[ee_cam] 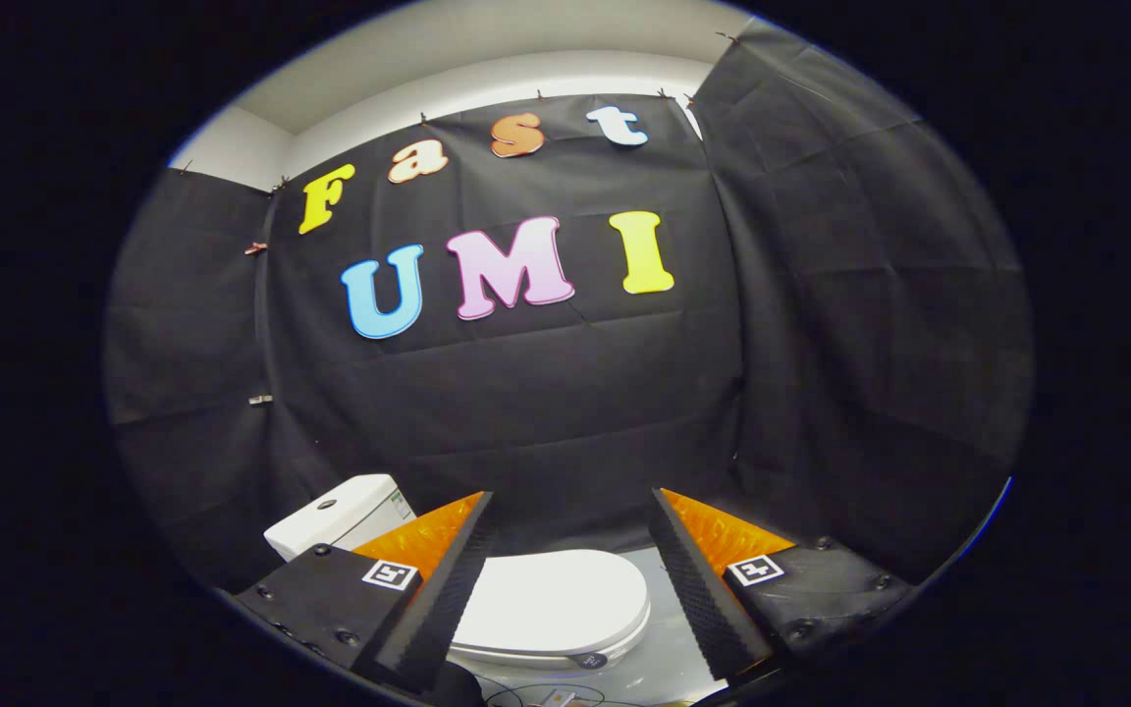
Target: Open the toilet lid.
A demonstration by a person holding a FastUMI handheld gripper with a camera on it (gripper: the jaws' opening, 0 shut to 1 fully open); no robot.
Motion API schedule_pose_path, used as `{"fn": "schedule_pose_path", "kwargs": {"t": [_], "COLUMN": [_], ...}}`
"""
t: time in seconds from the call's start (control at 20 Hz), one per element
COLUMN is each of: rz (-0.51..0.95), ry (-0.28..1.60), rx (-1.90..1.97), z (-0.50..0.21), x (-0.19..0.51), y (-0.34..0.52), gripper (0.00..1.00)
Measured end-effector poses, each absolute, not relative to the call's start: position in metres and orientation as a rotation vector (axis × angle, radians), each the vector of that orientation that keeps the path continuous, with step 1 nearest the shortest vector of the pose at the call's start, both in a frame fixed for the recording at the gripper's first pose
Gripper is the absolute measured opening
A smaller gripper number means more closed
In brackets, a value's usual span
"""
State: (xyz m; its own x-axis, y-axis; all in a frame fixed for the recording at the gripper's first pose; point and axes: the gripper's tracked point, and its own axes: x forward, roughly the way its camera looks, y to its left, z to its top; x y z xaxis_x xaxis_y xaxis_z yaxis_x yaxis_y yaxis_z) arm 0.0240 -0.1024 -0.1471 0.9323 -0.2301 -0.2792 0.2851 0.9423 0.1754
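Booth: black cloth walls hang behind and to both sides of the toilet, with a pale strip of ceiling above them
Floor: light, glossy floor (669, 628) beside the toilet; a few thin cables lie on it just short of the bowl's front
Toilet lid: white toilet lid (551, 594) lies flat and closed on the seat, so the task is not yet begun
Tank: white tank (335, 516) sits behind the lid, off to the left, partly hidden by the left finger
Hand-held gripper: hand-held gripper (573, 574) hovers above the toilet, fingers spread wide, holding nothing and touching nothing
Key relation: the lid lies ahead of and below the fingers, seen in the gap between them; its left part is covered by the left finger
Long axis: runs from the tank at the back left toward the rounded front edge at the right, so it lies slantwise across the fingers' line
Next move, as a judgement: come down to the front rim, the end farthest from the tank, catch its edge and swing it up toward the tank
Risk: the lip looks thin and smooth; the fingers could slip off it
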Motion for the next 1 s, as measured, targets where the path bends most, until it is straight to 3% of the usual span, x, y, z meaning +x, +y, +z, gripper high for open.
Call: {"fn": "schedule_pose_path", "kwargs": {"t": [1.0], "rz": [-0.477], "ry": [0.701], "rx": [0.715], "z": [-0.456], "x": [0.012], "y": [-0.162], "gripper": [0.98]}}
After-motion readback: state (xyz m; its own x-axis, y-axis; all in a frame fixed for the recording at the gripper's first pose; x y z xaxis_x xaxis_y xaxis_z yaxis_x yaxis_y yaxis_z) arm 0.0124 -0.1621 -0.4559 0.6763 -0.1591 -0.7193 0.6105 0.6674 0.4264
